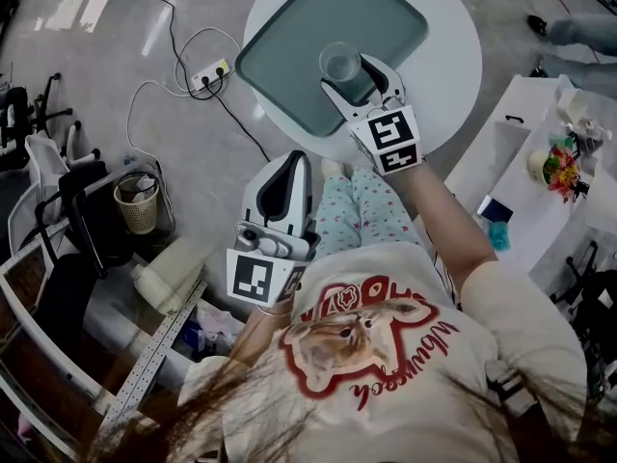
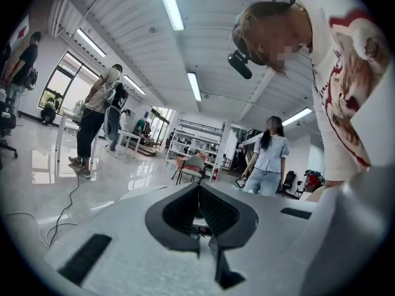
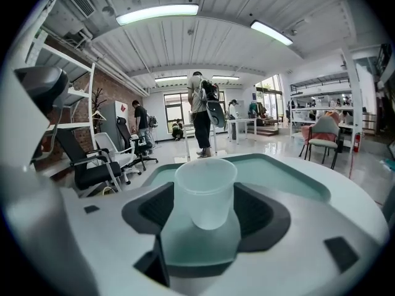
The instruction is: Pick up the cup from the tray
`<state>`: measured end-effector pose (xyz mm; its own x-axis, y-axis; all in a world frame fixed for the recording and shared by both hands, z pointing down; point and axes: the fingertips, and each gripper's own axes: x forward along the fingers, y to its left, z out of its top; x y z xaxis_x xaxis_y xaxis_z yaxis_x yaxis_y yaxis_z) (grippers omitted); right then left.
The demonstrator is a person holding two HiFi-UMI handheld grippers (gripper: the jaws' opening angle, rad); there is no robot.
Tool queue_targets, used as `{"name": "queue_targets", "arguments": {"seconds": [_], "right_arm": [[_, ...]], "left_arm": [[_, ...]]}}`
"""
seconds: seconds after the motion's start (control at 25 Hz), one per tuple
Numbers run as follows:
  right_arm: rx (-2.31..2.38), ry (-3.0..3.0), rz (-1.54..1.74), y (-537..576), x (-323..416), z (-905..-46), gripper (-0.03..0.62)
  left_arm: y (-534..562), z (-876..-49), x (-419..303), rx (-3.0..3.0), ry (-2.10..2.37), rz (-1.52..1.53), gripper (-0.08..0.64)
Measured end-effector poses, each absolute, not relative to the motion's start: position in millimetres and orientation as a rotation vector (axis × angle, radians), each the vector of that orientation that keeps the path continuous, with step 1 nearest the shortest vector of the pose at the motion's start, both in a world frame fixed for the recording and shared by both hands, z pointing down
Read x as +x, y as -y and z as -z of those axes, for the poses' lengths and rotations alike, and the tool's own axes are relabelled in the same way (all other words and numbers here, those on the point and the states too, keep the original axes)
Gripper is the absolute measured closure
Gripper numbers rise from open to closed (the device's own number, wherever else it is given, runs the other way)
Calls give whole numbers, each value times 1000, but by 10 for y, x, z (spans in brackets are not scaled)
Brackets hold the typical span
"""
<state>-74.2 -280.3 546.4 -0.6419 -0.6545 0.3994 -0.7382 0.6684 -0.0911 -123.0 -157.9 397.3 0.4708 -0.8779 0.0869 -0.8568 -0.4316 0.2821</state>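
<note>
Head view, looking steeply down, from left to right: at far left dark office chairs [image 1: 48, 152] stand on the grey floor, with a woven wastebasket [image 1: 136, 204] near them. Beyond these a white power strip [image 1: 210, 73] lies on the floor with cables trailing from it.

The left gripper [image 1: 292, 158] is held low, near the person's body and well apart from the table. In the left gripper view the left gripper [image 2: 199, 196] points out across the room. Its two dark pads meet along a centre line, so the jaws are together with nothing between them.

Next comes a round white table [image 1: 453, 66] carrying a teal tray [image 1: 289, 46]. A translucent cup [image 1: 339, 63] stands upright over the tray's right half. The right gripper [image 1: 349, 73] reaches over the table's near edge to it, one finger on each side of the cup.

In the right gripper view the cup [image 3: 205, 187] fills the gap of the right gripper [image 3: 205, 209]. The jaws are spread to the cup's width, and their dark pads [image 3: 154, 211] meet its sides near the rim, holding it. The tray [image 3: 278, 177] shows below and behind the cup. Whether the cup's base rests on the tray or sits just above it cannot be told.

At far right, a white surface [image 1: 511, 152] holds small colourful items.
</note>
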Motion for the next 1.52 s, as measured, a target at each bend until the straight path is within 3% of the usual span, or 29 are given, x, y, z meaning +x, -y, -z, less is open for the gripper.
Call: {"name": "queue_targets", "arguments": {"seconds": [1.52], "right_arm": [[1060,2270,-462,3095,-793,-5781,318]], "left_arm": [[1612,-3885,-1220,2430,1490,107,546]]}}
